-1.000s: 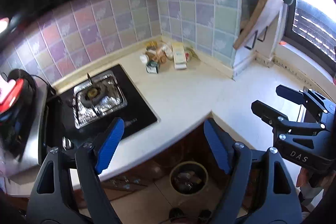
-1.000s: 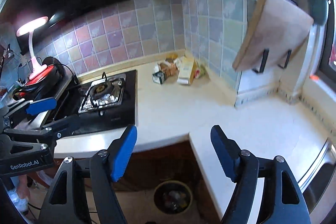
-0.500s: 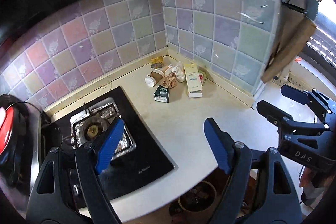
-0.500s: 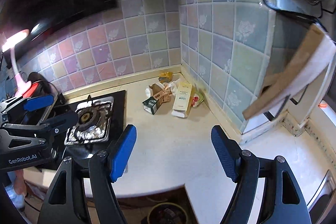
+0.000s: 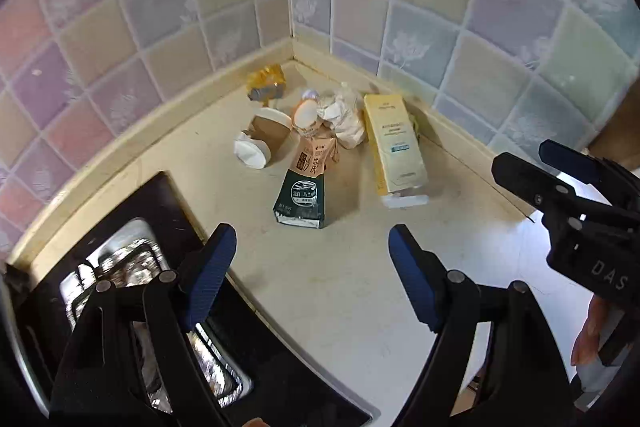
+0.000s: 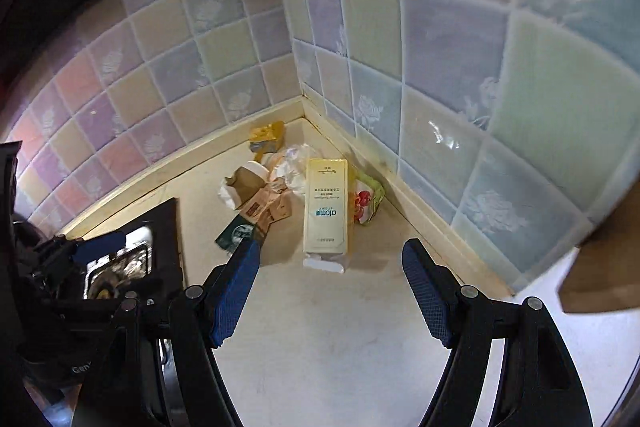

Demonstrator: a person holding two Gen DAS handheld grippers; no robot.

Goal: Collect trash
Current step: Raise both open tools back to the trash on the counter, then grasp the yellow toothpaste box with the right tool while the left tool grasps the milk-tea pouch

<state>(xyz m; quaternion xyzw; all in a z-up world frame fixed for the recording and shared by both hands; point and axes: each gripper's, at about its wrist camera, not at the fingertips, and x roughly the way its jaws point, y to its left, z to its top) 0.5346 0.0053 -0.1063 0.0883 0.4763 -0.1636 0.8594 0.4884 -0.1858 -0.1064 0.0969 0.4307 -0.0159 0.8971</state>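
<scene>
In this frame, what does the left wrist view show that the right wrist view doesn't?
Only the left wrist view shows the dark green carton whole; in the right view a gripper finger hides part of it. Only the right shows the red-and-green wrapper behind the yellow box. Both show the trash pile in the tiled corner, the stove and both open grippers.
</scene>
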